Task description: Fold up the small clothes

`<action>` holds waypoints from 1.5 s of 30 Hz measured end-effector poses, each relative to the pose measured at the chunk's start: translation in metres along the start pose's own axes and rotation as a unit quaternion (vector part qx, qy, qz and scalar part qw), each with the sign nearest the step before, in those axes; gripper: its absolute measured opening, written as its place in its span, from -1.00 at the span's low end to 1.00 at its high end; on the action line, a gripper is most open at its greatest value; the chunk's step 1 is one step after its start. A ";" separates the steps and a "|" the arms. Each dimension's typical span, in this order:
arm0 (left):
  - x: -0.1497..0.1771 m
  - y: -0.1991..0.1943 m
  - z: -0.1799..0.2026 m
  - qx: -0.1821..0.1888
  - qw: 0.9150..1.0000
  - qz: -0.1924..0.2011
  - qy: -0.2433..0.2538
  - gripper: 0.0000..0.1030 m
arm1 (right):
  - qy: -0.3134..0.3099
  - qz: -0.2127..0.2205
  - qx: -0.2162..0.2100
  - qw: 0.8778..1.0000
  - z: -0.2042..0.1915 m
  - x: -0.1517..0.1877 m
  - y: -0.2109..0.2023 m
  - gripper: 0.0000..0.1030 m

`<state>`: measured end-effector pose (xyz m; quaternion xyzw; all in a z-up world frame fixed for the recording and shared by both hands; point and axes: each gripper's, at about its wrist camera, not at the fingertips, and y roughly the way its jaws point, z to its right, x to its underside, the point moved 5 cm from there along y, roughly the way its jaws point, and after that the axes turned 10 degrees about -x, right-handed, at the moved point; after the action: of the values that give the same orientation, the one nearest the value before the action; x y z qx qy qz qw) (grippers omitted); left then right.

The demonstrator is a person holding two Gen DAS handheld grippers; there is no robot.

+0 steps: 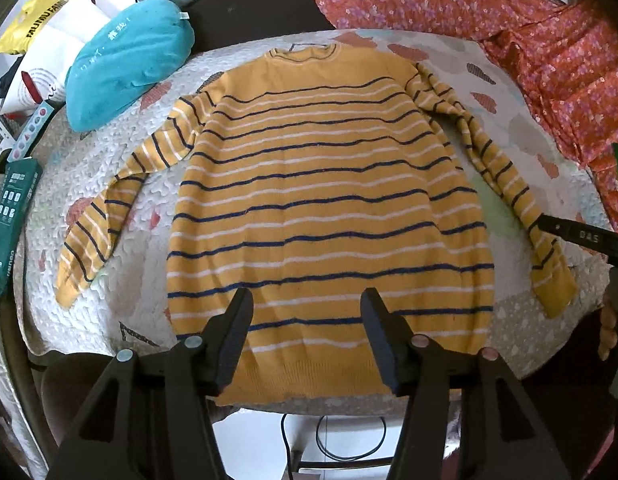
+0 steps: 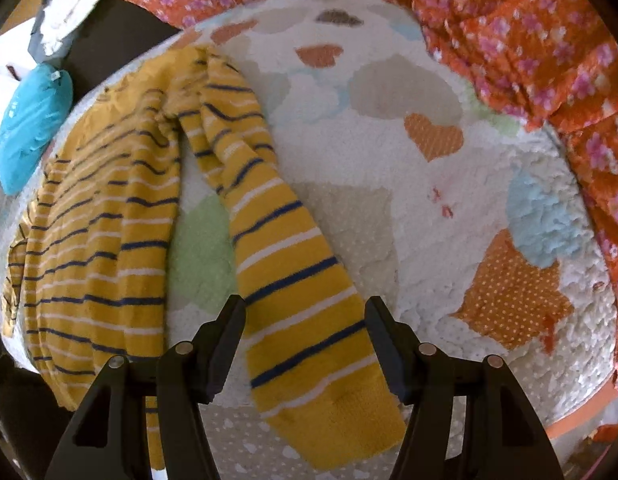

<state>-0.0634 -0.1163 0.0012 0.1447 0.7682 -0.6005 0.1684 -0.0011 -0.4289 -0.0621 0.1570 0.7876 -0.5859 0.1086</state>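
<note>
Quilt (image 1: 121, 184); sweater (image 1: 329, 208) lengthwise, collar away

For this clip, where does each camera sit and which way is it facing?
Left wrist: on the left tool, above the sweater hem, facing its collar; own open fingers and the right tool's tip show.
Right wrist: on the right tool, straddling the sleeve; own open fingers show.
Shared: sweater, quilt, teal pillow, floral cloth.
</note>
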 end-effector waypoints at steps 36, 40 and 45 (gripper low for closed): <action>0.015 0.031 -0.009 0.022 0.996 -0.074 -0.040 0.11 | 0.018 -0.039 -0.061 0.997 0.028 -0.007 0.010 0.29; 0.016 0.031 -0.010 0.022 0.996 -0.079 -0.043 0.11 | -0.044 -0.087 -0.069 0.993 0.005 0.013 0.030 -0.75; 0.017 0.033 -0.010 0.021 0.995 -0.083 -0.045 0.11 | -0.040 -0.011 0.040 0.998 0.035 -0.023 -0.002 -0.79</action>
<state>-0.0652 -0.0982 -0.0326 0.0565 0.7564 -0.6343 0.1495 0.0193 -0.4658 -0.0624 0.1290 0.7601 -0.6241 0.1272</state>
